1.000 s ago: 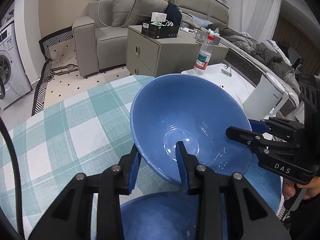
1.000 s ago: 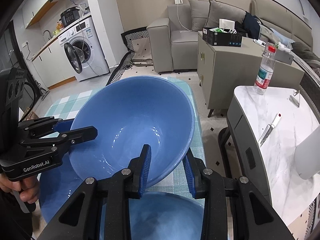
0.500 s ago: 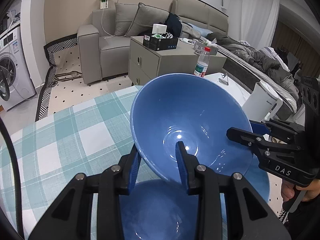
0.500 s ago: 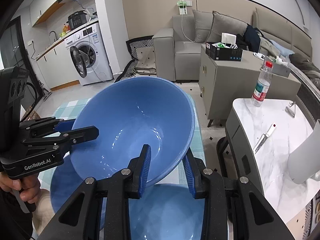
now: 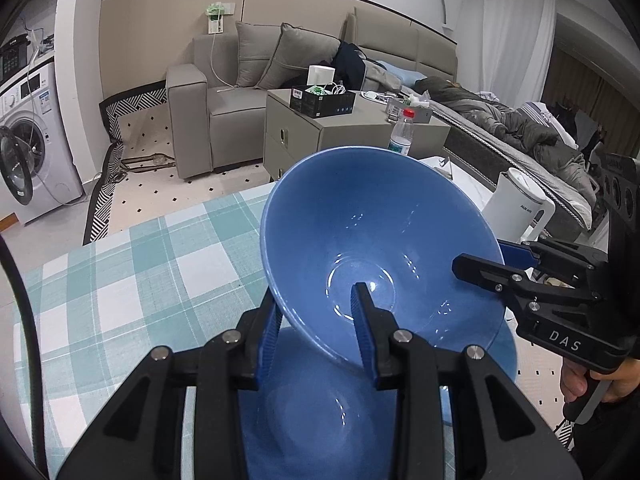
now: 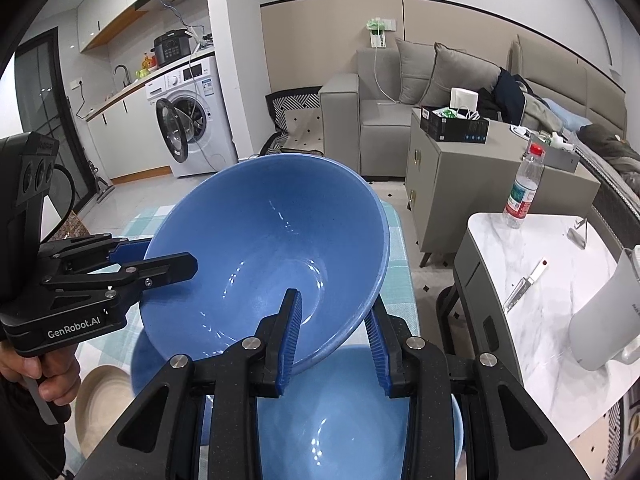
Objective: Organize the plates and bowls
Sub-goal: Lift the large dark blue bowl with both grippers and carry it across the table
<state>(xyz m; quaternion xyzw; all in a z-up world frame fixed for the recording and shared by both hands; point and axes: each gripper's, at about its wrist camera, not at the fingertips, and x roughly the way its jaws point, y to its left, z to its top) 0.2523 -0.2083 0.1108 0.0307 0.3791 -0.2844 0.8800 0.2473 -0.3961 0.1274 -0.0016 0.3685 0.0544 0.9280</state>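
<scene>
Both my grippers, left (image 5: 316, 320) and right (image 6: 334, 332), clamp opposite rims of the bowl (image 5: 380, 240), held tilted above a second bowl (image 5: 320, 412) just below my fingers. Mid-carry; next I'd level it and choose where to stack.

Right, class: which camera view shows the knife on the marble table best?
The right wrist view. The knife lies in plain sight on the marble table, between the water bottle and kettle. In the left wrist view, the blue bowl hides that spot, so no knife shows.
</scene>
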